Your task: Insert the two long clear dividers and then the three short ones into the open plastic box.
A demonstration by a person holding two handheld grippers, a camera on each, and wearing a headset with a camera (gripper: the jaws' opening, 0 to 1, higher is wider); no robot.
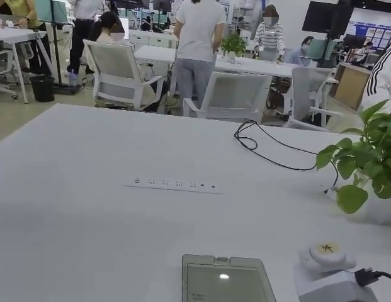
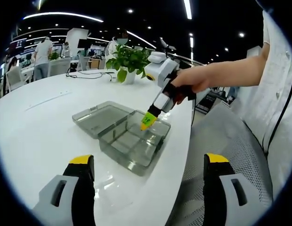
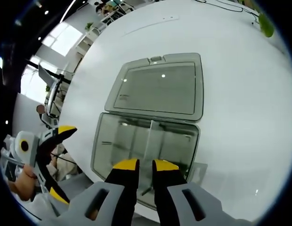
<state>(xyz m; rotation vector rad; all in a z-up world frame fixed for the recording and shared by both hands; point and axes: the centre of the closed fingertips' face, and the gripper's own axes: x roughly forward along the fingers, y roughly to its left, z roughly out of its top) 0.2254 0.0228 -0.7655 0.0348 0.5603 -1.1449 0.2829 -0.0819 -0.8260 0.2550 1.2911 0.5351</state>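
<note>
Two grippers at table [image 2: 42, 132] edge: left gripper [image 2: 148, 159] jaws wide, right gripper [image 3: 146, 165] jaws narrow over box [image 3: 176, 141].

One box [image 2: 131, 157], two hand-held grippers [image 2: 149, 159] [image 3: 146, 165]

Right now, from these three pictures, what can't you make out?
Right gripper view: how many dividers stand in the box; clear on clear, jaws cover the near end.
Same view: whether the right gripper holds one; its jaws are nearly together, anything between is see-through.
Head view: the box's tray; the bottom edge cuts through the lid.
</note>
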